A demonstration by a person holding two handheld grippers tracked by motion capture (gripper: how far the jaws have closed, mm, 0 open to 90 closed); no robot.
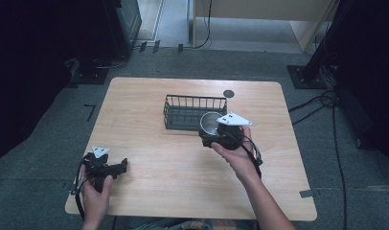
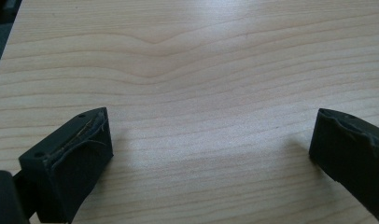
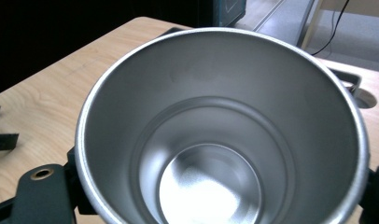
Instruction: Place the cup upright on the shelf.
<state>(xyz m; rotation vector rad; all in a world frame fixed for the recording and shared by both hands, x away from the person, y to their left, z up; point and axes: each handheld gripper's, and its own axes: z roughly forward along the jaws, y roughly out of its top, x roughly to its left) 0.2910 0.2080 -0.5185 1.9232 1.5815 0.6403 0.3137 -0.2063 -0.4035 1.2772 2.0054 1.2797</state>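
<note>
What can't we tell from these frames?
- High view: the right claw and its grip on the metal cup are covered by the device body and hand.
- Right gripper view: cup outer wall and base cut off by the bottom edge.
- High view: part of the wire basket floor is hidden behind the cup.

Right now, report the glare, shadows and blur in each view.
High view: even light on the table, dark room edges, the right gripper and metal cup slightly soft. Left gripper view: sharp wood grain, soft shadows beside both black fingers. Right gripper view: bright glare on the cup's bottom, rim soft up close, the wire basket behind blurred.
</note>
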